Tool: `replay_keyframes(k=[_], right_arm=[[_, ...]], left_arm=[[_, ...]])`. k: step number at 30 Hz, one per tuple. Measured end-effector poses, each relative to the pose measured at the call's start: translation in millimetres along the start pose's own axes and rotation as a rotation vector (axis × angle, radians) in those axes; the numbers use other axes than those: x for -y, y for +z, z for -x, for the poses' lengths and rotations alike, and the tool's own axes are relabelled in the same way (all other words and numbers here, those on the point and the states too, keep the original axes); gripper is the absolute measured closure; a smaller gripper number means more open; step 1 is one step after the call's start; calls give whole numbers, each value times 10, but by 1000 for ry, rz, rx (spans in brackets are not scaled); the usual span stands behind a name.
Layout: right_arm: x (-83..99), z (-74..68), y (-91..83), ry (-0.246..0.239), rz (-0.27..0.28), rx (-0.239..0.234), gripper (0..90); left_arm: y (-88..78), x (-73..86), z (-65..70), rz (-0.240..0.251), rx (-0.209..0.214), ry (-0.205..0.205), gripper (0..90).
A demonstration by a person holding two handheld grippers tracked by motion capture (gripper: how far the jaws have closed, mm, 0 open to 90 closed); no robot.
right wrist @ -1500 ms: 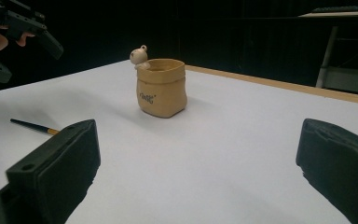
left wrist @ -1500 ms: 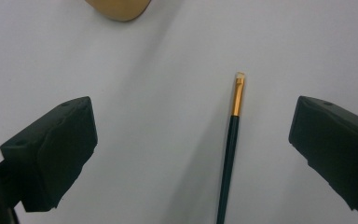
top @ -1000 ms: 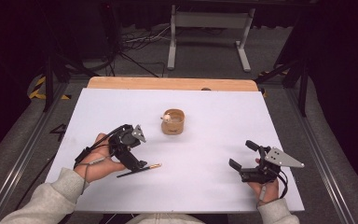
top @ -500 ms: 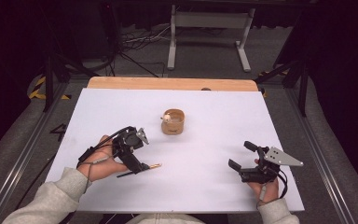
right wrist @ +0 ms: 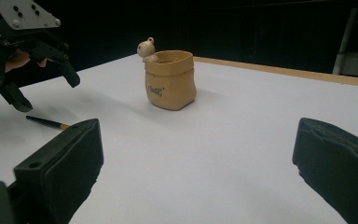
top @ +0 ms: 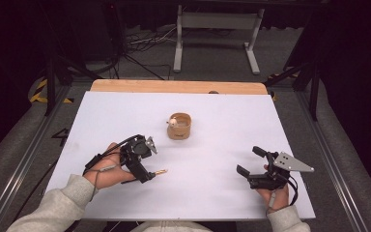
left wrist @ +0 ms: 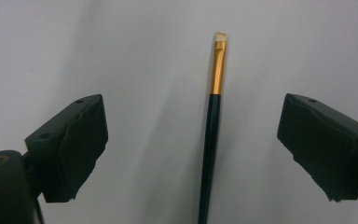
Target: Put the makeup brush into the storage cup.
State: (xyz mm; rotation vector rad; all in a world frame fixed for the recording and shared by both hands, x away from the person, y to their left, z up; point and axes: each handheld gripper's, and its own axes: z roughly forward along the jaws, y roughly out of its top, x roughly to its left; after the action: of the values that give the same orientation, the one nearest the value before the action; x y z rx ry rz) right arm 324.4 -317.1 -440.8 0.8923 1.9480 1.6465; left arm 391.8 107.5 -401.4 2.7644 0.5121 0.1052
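Observation:
A thin brush (left wrist: 212, 140) with a black handle, gold ferrule and pale tip lies flat on the white table. My left gripper (left wrist: 193, 126) hovers over it, open, and its jaws have just been closing a little. The brush lies between the pads without touching either. From above, the left gripper (top: 142, 175) covers the handle and the brush's gold end (top: 160, 171) sticks out to the right. My right gripper (top: 249, 161) rests open and empty near the front right, facing a small tan pot (right wrist: 170, 81) with a little figure on its rim.
The tan pot (top: 180, 126) stands mid-table, beyond both grippers. The white sheet (top: 222, 111) covers the table, with a wooden edge (top: 174, 86) at the far side. In the right gripper view, the left gripper (right wrist: 46, 93) and the brush (right wrist: 46, 122) sit at the far left.
The left hand has crept slightly right and nearer over the brush handle. The right hand, the brush and the pot have stayed put.

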Motion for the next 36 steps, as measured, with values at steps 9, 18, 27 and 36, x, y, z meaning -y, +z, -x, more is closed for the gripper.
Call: replay_keyframes(k=[9, 18, 27, 36], right_arm=[[3, 5, -2, 5, 0, 2, 25], [3, 6, -2, 5, -3, 2, 28], [5, 9, 0, 6, -7, 4, 30], [6, 9, 0, 6, -11, 6, 32]], left_arm=[[71, -9, 15, -23, 14, 12, 133], [151, -2, 31, -55, 17, 16, 170], [206, 0, 47, -84, 20, 21, 222], [239, -11, 65, -111, 35, 43, 334]])
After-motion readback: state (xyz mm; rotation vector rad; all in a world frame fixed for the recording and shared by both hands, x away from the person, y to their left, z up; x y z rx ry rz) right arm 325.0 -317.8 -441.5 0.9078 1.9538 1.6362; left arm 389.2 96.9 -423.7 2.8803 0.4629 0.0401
